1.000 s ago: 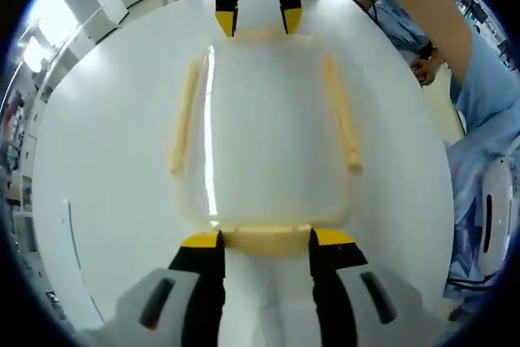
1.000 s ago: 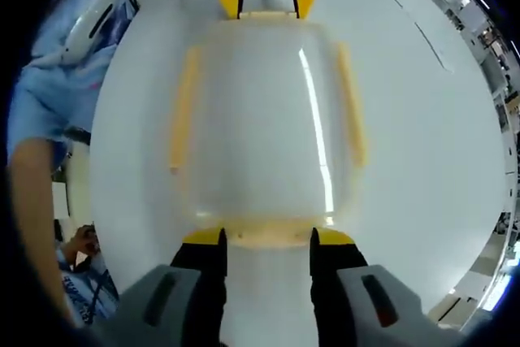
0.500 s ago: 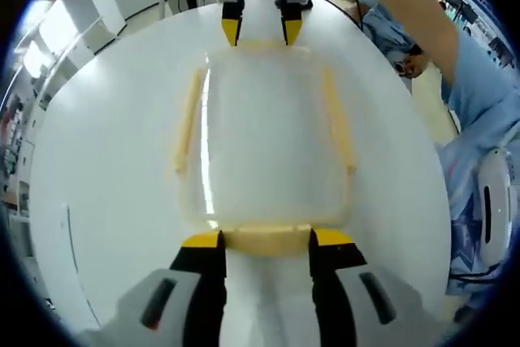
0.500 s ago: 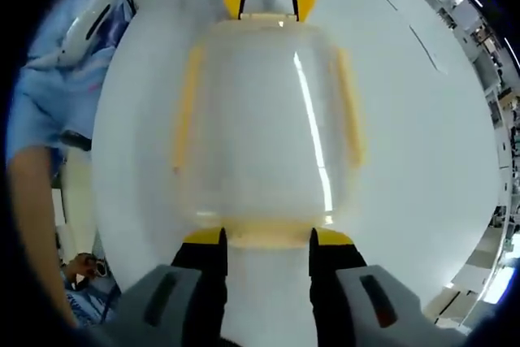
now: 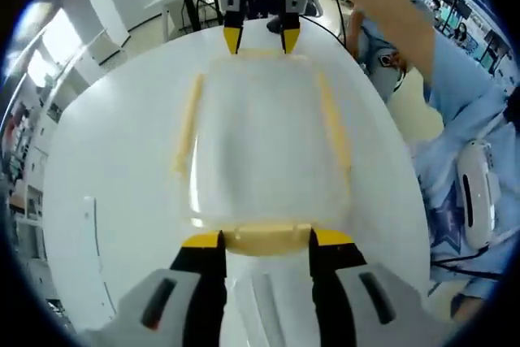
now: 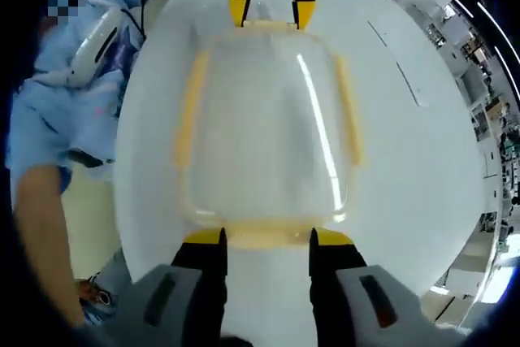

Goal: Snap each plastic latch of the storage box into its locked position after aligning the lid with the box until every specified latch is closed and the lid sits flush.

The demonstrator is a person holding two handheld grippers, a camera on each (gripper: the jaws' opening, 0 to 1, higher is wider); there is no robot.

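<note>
The storage box (image 5: 264, 148) sat near the centre of the white desk (image 5: 106, 168), lid (image 6: 264, 119) on, bare desktop all round it. The left gripper (image 5: 264, 239) stood open, its jaws flanking the near-end latch (image 5: 265, 238). The right gripper (image 6: 264, 237) stood likewise open astride the opposite end latch (image 6: 265, 237). Long side latches (image 6: 188, 115) lay along both edges.

Left gripper view looked down, close, from one short end of the storage box (image 5: 260, 152) along its length across the white table (image 5: 114, 168); right gripper view faced back from the opposite end, equally close. Both shared the box lid (image 6: 264, 123) and each saw the other gripper at the far edge
</note>
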